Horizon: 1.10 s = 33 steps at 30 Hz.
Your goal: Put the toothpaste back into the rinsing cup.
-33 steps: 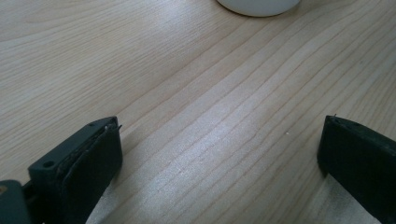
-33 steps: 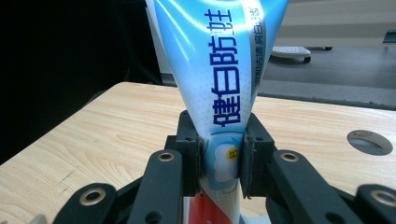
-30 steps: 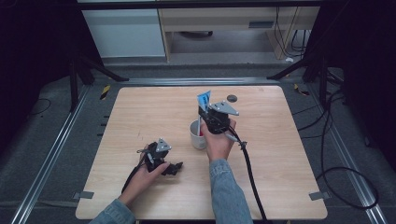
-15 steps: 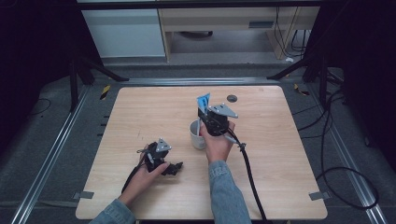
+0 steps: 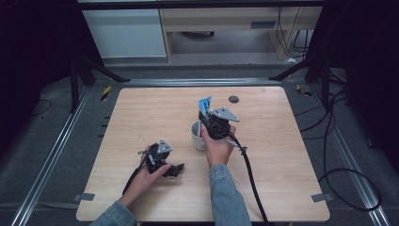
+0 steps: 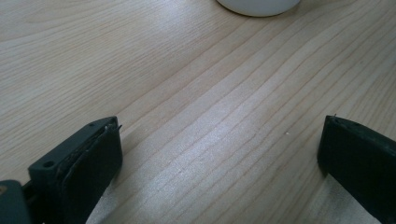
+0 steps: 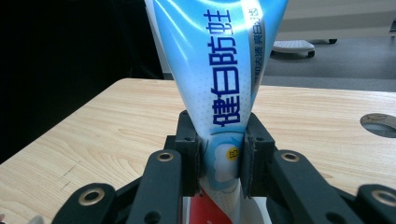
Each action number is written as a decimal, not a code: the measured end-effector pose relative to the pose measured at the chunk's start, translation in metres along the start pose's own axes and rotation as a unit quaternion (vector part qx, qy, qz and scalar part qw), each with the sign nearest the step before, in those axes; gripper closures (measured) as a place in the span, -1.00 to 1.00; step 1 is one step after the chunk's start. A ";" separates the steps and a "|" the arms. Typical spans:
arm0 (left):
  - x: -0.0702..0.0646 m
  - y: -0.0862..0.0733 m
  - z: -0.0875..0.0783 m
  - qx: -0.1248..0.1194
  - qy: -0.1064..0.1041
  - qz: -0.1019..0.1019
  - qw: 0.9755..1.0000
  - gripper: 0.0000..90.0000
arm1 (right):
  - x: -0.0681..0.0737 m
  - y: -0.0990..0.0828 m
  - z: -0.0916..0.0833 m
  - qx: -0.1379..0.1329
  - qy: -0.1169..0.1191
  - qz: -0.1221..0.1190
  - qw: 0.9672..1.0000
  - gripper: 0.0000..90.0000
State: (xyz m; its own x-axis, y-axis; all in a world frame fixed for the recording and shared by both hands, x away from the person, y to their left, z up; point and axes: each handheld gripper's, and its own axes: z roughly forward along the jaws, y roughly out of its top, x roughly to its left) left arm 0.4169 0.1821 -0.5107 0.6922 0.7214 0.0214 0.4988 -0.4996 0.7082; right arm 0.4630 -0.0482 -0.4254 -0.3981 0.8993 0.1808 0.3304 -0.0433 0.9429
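From above, my right gripper [image 5: 208,115] sits over the white cup [image 5: 198,136] near the middle of the wooden table [image 5: 141,108], and a blue tube [image 5: 205,104] pokes up past its front end. That view is too small to read the grip. My right gripper view settles it: both black jaws press on the toothpaste tube [image 7: 224,93] from either side, pinching it at its narrow part, with the flat crimped end fanning out above. It also shows dark blue printed characters running up the tube and a red band low between the jaws, which the high view cannot resolve. A round hole [image 7: 379,124] in the tabletop appears at the right there, and from above it lies just beyond the gripper.

My left gripper [image 5: 175,169] rests low on the table toward the near left, well apart from the cup. Its own view shows the jaws standing wide apart with bare wood grain between them, and the cup's white base [image 6: 258,6] at the top edge.
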 end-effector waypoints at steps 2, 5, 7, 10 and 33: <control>0.000 0.000 0.000 0.000 0.000 0.000 1.000 -1.00 | 0.000 0.000 0.000 0.000 0.001 0.002 1.000 0.61; 0.000 0.000 0.000 0.000 -0.001 0.000 1.000 -1.00 | 0.000 0.000 0.000 -0.002 0.001 0.004 1.000 0.61; 0.000 0.000 0.000 0.000 -0.001 0.000 1.000 -1.00 | 0.001 -0.001 0.000 -0.003 0.003 0.003 1.000 0.61; 0.000 0.000 0.000 0.000 0.000 0.000 1.000 -1.00 | 0.002 -0.001 -0.001 -0.004 0.003 0.001 1.000 0.61; 0.000 0.000 0.000 0.000 -0.001 0.000 1.000 -1.00 | 0.008 -0.009 -0.004 -0.007 -0.004 -0.007 1.000 0.60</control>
State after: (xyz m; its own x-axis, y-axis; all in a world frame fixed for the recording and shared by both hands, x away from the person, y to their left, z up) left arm 0.4169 0.1821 -0.5108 0.6926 0.7210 0.0203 0.4988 -0.4991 0.7086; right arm 0.4533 -0.0426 -0.4315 -0.3964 0.9030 0.1658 0.3128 -0.0369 0.9491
